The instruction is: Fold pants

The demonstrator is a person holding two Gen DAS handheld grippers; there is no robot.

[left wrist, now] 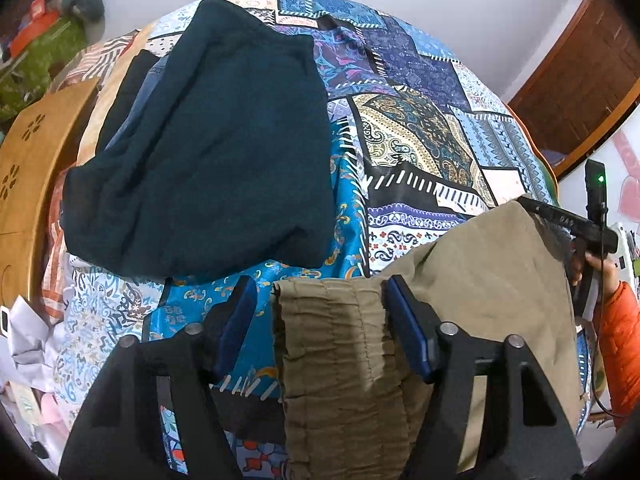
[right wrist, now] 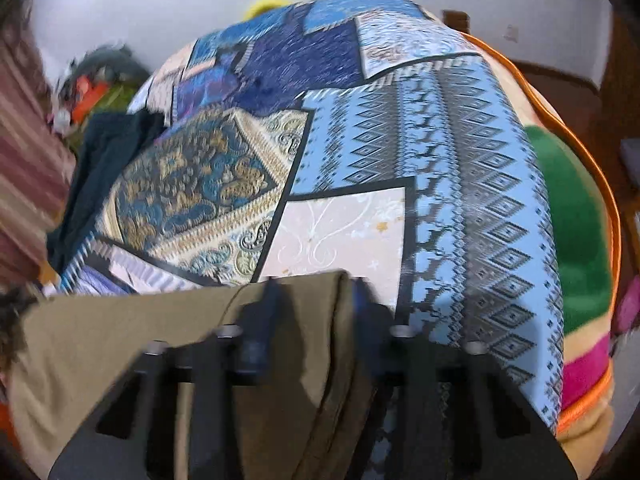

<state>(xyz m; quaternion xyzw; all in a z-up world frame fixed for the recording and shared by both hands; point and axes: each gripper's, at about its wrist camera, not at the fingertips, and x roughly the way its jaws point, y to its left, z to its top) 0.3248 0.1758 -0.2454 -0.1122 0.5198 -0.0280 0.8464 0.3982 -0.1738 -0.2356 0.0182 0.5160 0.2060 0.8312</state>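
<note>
Khaki pants (left wrist: 460, 280) lie at the near edge of a bed with a blue patchwork cover (left wrist: 400, 120). Their gathered elastic waistband (left wrist: 332, 340) sits between the fingers of my left gripper (left wrist: 320, 292), whose jaws stand wide apart with a gap to the cloth on the left side. My right gripper (right wrist: 316, 288) has its jaws around a folded edge of the khaki pants (right wrist: 120, 340); that view is blurred. The right gripper also shows in the left wrist view (left wrist: 568, 220), at the far corner of the pants.
A folded dark teal garment (left wrist: 208, 152) lies on the cover's left part, with dark denim (left wrist: 136, 92) under it. A wooden headboard (left wrist: 28, 168) stands at the left. A green, pink and orange blanket (right wrist: 576, 240) hangs at the bed's right side.
</note>
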